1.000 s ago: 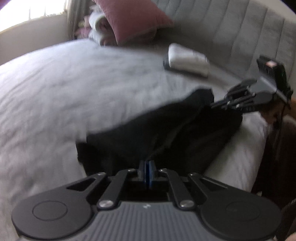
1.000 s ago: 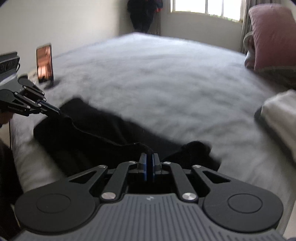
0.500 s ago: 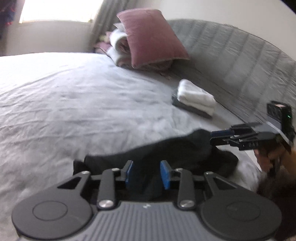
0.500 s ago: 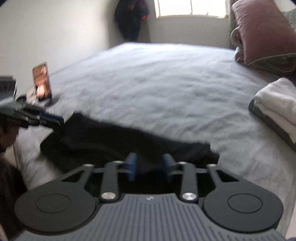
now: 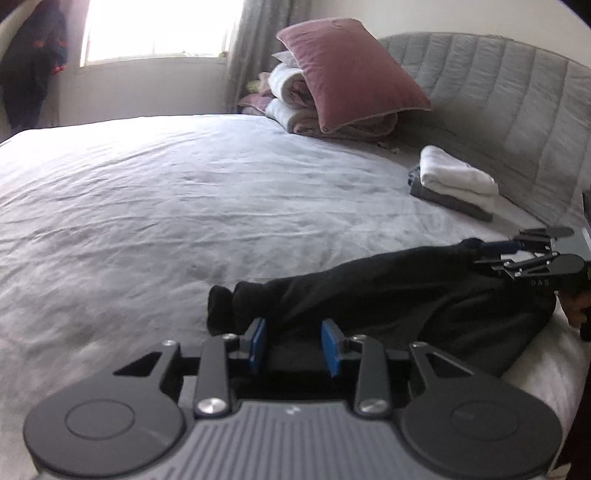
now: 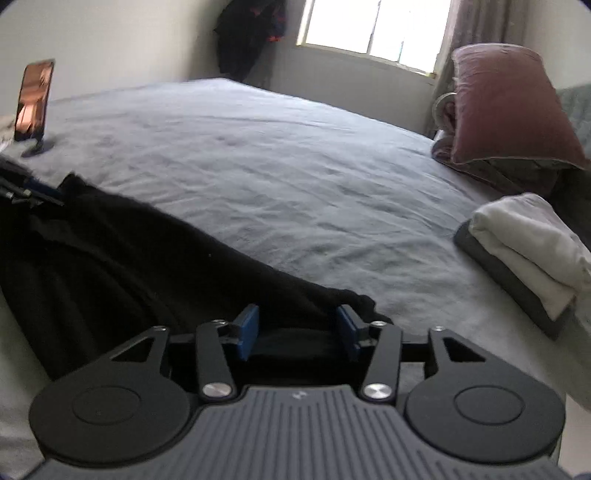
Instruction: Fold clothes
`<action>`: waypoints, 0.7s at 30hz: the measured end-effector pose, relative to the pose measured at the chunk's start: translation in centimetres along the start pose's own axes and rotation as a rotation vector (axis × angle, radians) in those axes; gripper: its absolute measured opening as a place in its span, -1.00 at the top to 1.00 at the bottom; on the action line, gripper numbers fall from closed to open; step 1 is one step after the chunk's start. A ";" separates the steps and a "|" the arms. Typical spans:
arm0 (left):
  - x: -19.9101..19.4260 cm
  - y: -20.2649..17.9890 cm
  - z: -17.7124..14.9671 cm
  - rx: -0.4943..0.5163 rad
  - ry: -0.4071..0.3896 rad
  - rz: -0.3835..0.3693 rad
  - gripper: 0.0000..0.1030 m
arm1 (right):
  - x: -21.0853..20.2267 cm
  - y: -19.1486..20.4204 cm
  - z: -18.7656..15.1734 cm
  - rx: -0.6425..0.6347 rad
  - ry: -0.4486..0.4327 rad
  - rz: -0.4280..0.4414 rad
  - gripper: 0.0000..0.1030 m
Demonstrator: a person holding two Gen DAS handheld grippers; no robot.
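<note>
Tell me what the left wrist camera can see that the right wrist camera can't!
Only the left wrist view shows the grey padded headboard and the right gripper from the side. Only the right wrist view shows a phone on a stand. Both show the black garment on the grey bedsheet, the pink pillow, the folded white cloth and the window. Each camera sees its own jaws opening over the garment, the left gripper included.
</note>
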State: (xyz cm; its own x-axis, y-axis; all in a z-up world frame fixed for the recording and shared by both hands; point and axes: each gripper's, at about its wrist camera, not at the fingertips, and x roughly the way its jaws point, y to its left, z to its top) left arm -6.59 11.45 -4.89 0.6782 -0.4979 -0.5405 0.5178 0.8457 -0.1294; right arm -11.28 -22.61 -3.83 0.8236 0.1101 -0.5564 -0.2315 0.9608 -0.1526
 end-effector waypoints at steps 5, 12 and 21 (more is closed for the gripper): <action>-0.9 -1.3 1.1 0.034 -0.052 0.029 0.00 | -1.5 1.1 1.2 0.026 -0.079 -0.049 -0.10; 2.5 -4.4 3.5 0.011 -0.050 0.037 -0.07 | 0.2 2.7 3.1 0.139 -0.117 -0.044 -0.21; 7.4 -7.1 2.6 0.058 0.067 0.077 -0.22 | 4.2 5.9 3.3 0.042 -0.023 -0.050 -0.23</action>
State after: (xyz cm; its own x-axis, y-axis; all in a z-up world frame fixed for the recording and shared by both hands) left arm -3.90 1.28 -5.80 0.6820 -0.4163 -0.6012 0.4960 0.8675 -0.0381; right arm -7.44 -15.61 -4.37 0.8454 0.0665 -0.5300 -0.1679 0.9750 -0.1455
